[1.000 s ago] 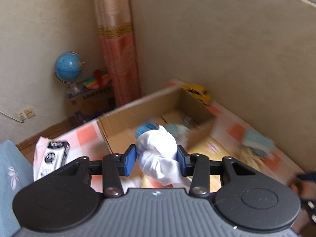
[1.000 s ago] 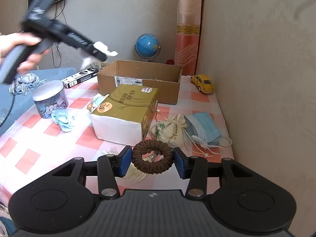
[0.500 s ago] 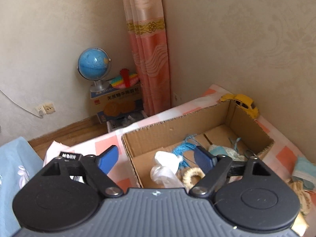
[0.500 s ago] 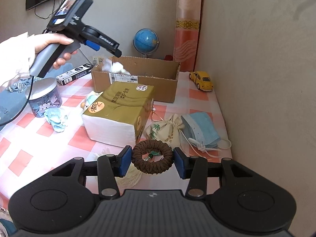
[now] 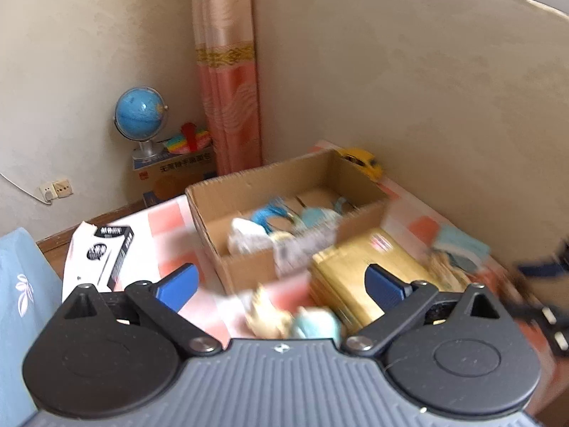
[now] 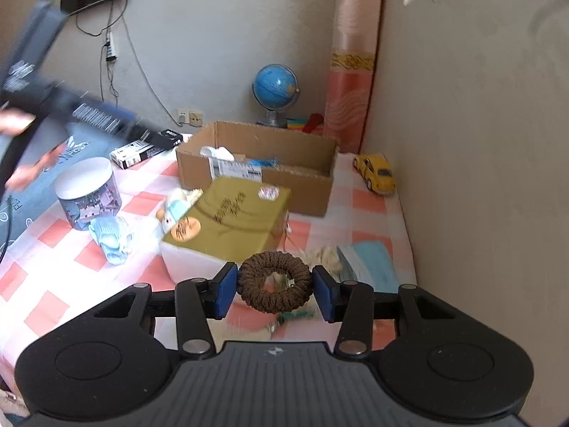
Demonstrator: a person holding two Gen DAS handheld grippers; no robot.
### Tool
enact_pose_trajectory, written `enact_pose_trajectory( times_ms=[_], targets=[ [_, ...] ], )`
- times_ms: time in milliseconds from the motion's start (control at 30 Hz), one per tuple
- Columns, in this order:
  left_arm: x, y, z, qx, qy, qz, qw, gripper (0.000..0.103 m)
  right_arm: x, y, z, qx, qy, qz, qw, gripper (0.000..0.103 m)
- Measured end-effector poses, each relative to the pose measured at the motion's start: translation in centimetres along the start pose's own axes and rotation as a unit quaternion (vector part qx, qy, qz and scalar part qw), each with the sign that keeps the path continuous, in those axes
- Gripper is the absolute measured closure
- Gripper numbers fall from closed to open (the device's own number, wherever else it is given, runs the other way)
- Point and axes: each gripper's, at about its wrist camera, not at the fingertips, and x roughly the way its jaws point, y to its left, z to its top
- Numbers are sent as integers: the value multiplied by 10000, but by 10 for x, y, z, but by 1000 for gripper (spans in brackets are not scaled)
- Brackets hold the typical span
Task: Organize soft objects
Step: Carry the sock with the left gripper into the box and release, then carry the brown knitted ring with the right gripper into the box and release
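The open cardboard box [image 5: 249, 192] stands at the far end of the checked table, with the white cloth [image 5: 245, 235] lying inside among blue and beige soft items. My left gripper [image 5: 281, 281] hangs in front of the box with its jaws opening wide and nothing between them. In the right wrist view it is a blurred dark shape [image 6: 96, 117] at upper left, held by a hand. My right gripper [image 6: 274, 284] is shut on a brown scrunchie [image 6: 256, 297], held above the table's near side. From this side the box [image 6: 306, 192] shows the white cloth [image 6: 217, 152] at its left corner.
An olive tissue box [image 6: 234, 220] sits before the cardboard box. A plush toy [image 6: 176, 208], blue cloth [image 6: 112, 236] and jar [image 6: 87, 192] are left of it. A pouch [image 6: 325, 254] and face masks [image 6: 370, 263] lie right. A yellow toy car [image 6: 378, 176] stands by the wall.
My left gripper opened and the white cloth dropped into the cardboard box; the gripper then drew back from the box. The right gripper kept its hold on the scrunchie and rose slightly.
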Motion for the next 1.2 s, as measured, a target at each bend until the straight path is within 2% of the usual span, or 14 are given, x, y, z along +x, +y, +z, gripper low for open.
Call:
enact_pose_trajectory(
  times_ms=[167,300,433,600,1000,1033,1067,1100,1167,1200],
  targets=[
    [-26,-20,-31,-190,33,-156,9997,2,8,0,27,-123,-159,96,9998,52],
    [-46,-37,-52,-144,-200,96,9996,2,20,-3,53,-199,-252,161,9994,52],
    [-56,-41,-65,-333,-277,-51,9990,2,42,-6,80,-305,-242,197,9990,52],
    [-57,-44,-73,-362,-284,180,9988,2,79,-15,110,-408,-128,107,9990,52],
    [-42,-37,-82,-493,-103,317,9982,2,171,-42,160,-306,28,-30,9995,51],
    [-40,-37,-82,-506,-63,304,9982,2,179,-44,161,-302,53,-48,9995,50],
    [-37,-38,-83,-507,-22,295,9983,2,185,-45,161,-296,56,-104,9995,43],
    [-35,-38,-84,-498,10,283,9984,2,191,-47,161,-298,94,-150,9994,30],
    [-33,-38,-84,-495,58,270,9984,2,195,-49,158,-263,120,-242,9993,13],
    [-32,-38,-85,-502,69,256,9984,2,194,-49,156,-255,95,-263,9993,10]
  ],
)
